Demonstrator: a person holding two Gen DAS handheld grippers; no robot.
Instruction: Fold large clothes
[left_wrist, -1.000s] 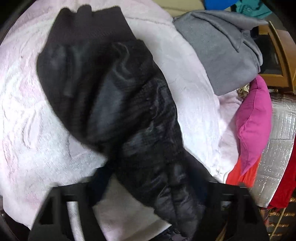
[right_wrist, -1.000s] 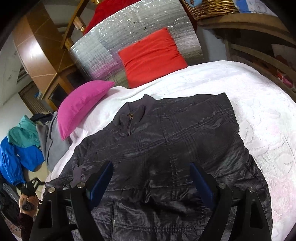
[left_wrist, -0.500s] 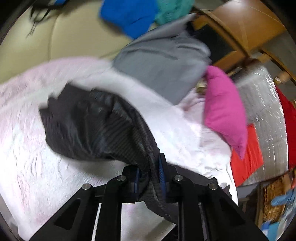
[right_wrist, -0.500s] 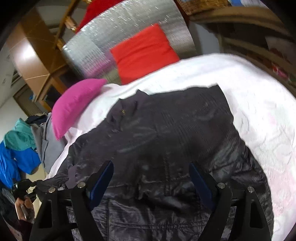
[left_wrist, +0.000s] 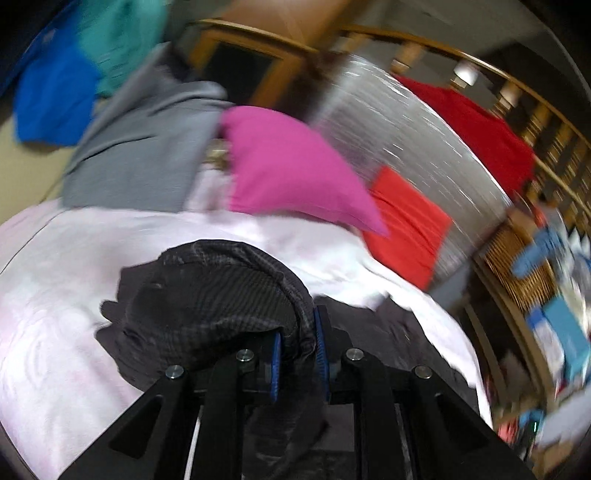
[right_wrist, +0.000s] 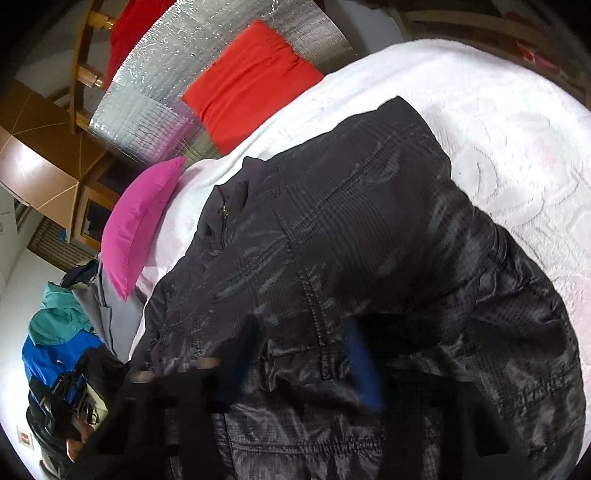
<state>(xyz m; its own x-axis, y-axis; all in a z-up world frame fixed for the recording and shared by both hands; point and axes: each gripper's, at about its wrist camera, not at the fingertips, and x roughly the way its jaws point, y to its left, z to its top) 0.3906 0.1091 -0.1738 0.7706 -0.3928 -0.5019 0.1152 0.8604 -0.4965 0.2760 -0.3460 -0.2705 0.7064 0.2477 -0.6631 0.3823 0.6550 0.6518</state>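
Jaws of the left gripper (left_wrist: 297, 349) stand nearly closed, blue pads pinching a bunched fold of the black jacket (left_wrist: 218, 299), which rises in a hump ahead of the fingers and trails down between them. Jaws of the right gripper (right_wrist: 303, 363) have just been closing; its blue pads are blurred, with jacket (right_wrist: 351, 236) fabric lying between them near a vertical seam, but whether the pads press on it cannot be told. In the right wrist view the jacket lies spread front up on the white bedspread (right_wrist: 498, 122), collar and zip pointing toward the pink pillow (right_wrist: 142, 218). An orange cushion (right_wrist: 251, 81) leans on a silver foil panel (right_wrist: 159, 85) at the head of the bed. Beside the pink pillow (left_wrist: 291, 170) in the left wrist view lies a grey garment (left_wrist: 144, 144), with blue cloth (left_wrist: 55, 99) and teal cloth (left_wrist: 122, 40) past it. The left wrist view is motion-blurred throughout.
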